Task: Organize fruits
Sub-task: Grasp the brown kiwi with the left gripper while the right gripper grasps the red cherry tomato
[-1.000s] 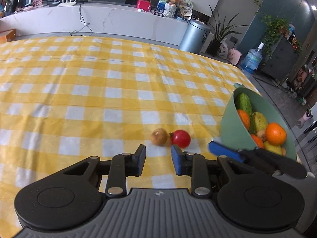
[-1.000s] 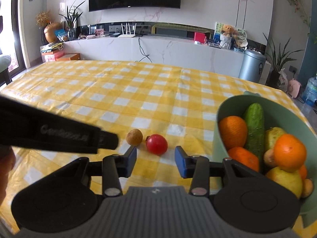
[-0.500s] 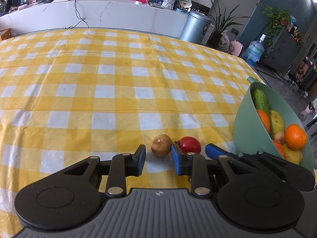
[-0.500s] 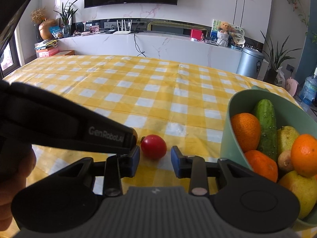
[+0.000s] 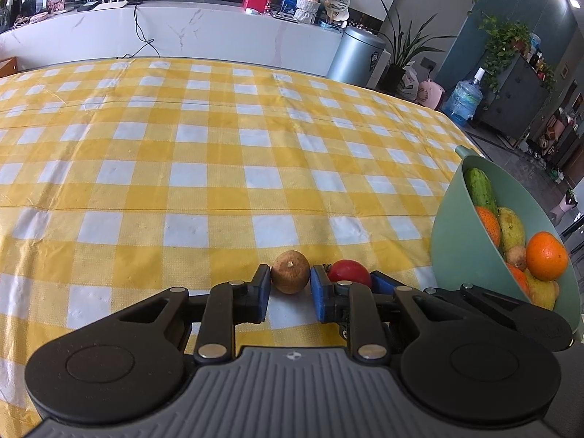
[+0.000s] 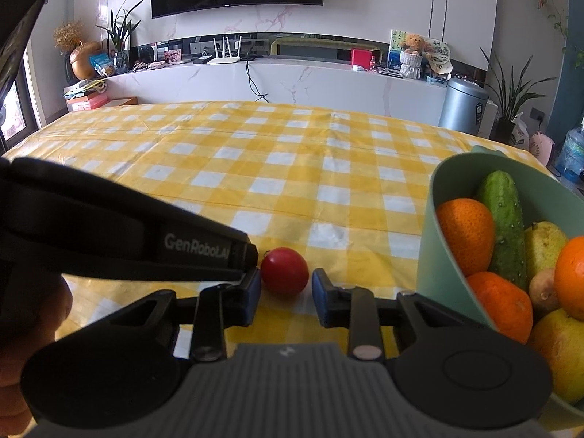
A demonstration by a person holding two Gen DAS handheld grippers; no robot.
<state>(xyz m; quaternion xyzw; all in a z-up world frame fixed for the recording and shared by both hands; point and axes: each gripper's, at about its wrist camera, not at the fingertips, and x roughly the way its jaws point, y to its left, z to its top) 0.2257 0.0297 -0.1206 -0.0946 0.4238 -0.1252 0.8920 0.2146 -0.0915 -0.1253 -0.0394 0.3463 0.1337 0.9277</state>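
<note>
Looking along the left hand-held gripper [image 5: 290,292], the left wrist view shows its two blue-padded fingers clenched on a small round brown fruit [image 5: 290,272] that rests on the surface, a table covered with a yellow-and-white checked cloth [image 5: 219,168]. A pad presses against each side of the fruit. Just to the right of it lies a round red tomato [image 5: 348,272], with the blue pads of the right hand-held gripper [image 5: 350,284] flanking it, the nearer one hidden behind the left gripper's finger. At the right edge of the surface stands a pale green plastic bowl [image 5: 452,241], holding a green cucumber [image 5: 481,187], oranges and yellow-green pears.

The right wrist view shows the right hand-held gripper [image 6: 285,294] with its jaws closing around the tomato [image 6: 284,271]. The tomato sits on the cloth [image 6: 292,153] between the pads; the left pad is at its side, while a narrow gap remains at the right pad, so it is not yet grasped. The black body of the left hand-held gripper [image 6: 127,241] crosses the left part of the view and hides the brown fruit. The bowl [image 6: 430,226] stands near, to the right, with the cucumber [image 6: 505,219] inside it.
</note>
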